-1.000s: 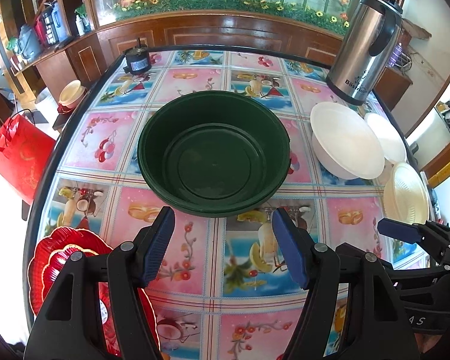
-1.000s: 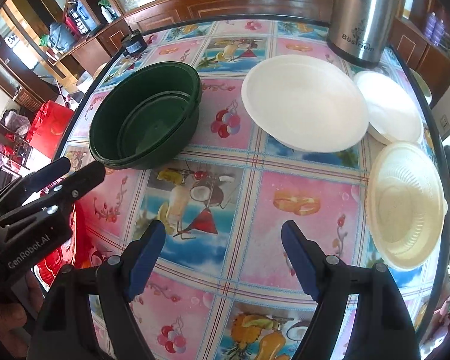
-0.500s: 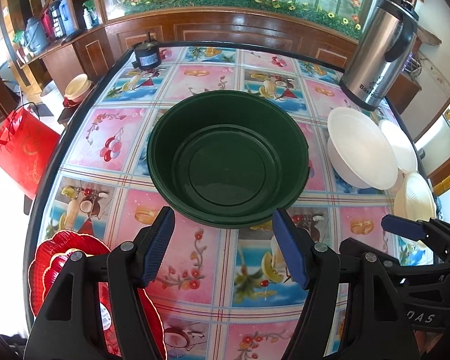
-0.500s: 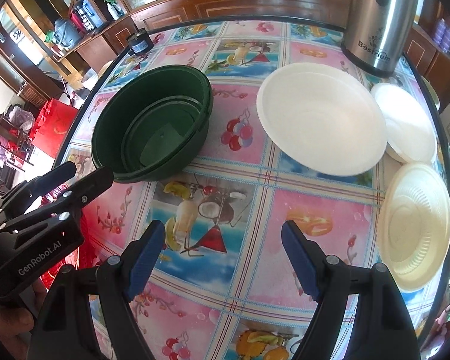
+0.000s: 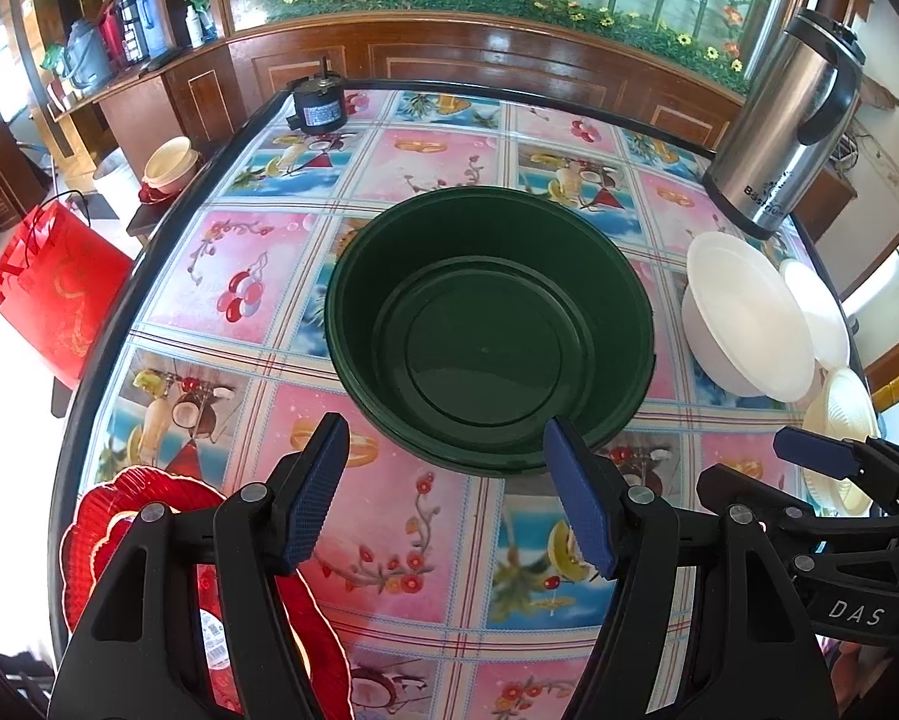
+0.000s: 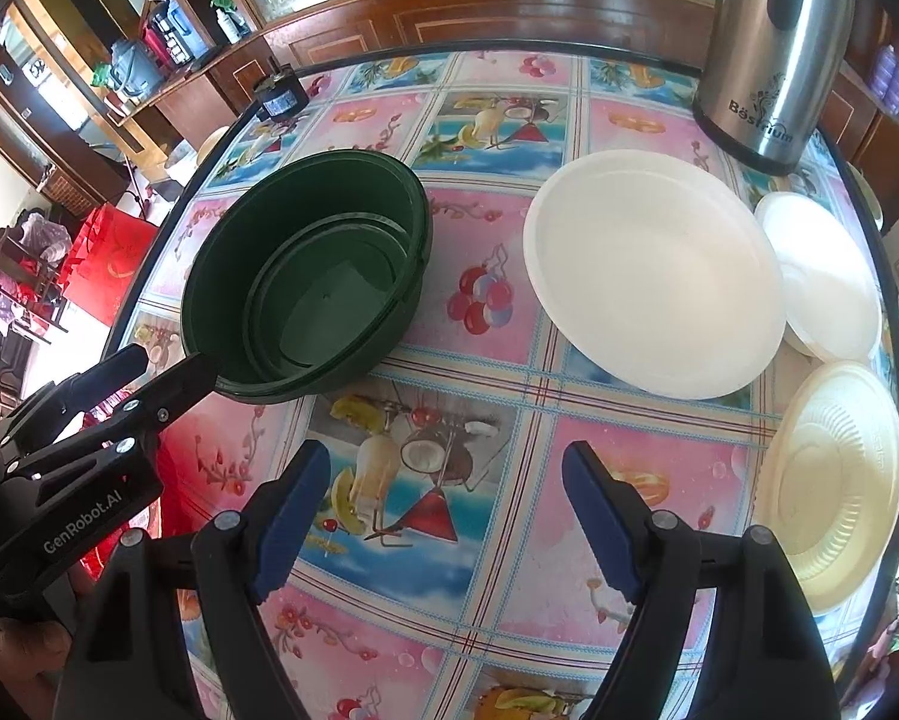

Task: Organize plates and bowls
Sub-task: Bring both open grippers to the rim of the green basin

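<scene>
A dark green bowl (image 5: 488, 330) with a smaller green bowl nested inside stands mid-table; it also shows in the right wrist view (image 6: 311, 282). My left gripper (image 5: 446, 492) is open and empty just in front of its near rim. A large white bowl (image 6: 650, 270), a smaller white plate (image 6: 827, 282) and a cream ribbed plate (image 6: 833, 480) lie to the right. My right gripper (image 6: 446, 516) is open and empty above bare tablecloth, short of the white bowl. Red scalloped plates (image 5: 119, 534) sit at the near left corner.
A steel thermos jug (image 6: 773, 48) stands at the far right, behind the white bowl. A small black motor-like object (image 5: 317, 105) sits at the far left edge. The round table (image 5: 425, 540) has a dark rim; a red bag (image 5: 53, 288) stands on the floor to the left.
Both grippers have drawn back and up a little and turned slightly; the green bowl sits further right in the left view. Both stay open. No dish has moved.
</scene>
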A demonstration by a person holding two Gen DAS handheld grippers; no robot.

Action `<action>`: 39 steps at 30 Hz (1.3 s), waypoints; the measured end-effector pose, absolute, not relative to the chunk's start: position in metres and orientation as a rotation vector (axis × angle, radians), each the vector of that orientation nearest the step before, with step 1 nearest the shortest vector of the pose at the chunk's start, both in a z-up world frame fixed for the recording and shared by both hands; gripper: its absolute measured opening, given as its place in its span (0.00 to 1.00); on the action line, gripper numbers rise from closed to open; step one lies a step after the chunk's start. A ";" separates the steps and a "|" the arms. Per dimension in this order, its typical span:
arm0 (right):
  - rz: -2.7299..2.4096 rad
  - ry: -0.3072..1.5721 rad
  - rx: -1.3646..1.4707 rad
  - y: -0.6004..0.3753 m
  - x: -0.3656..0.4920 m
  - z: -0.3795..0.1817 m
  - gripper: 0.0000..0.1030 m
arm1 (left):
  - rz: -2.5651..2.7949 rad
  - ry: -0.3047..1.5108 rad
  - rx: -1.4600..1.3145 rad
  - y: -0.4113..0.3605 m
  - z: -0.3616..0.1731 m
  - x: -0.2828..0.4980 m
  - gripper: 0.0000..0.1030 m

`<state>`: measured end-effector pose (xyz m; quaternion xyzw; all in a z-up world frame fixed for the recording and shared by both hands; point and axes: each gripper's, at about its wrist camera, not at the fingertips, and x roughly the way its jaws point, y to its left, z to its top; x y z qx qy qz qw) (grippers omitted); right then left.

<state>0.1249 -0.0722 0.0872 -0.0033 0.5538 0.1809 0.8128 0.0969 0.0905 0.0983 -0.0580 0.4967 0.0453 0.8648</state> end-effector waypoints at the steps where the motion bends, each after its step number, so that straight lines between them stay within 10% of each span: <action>1: 0.386 1.182 -0.008 -0.071 0.126 0.087 0.78 | 0.098 1.040 -0.122 0.092 0.098 0.098 0.66; 39: 0.385 1.184 -0.010 -0.050 0.172 0.076 0.78 | 0.169 1.077 -0.180 0.128 0.080 0.144 0.66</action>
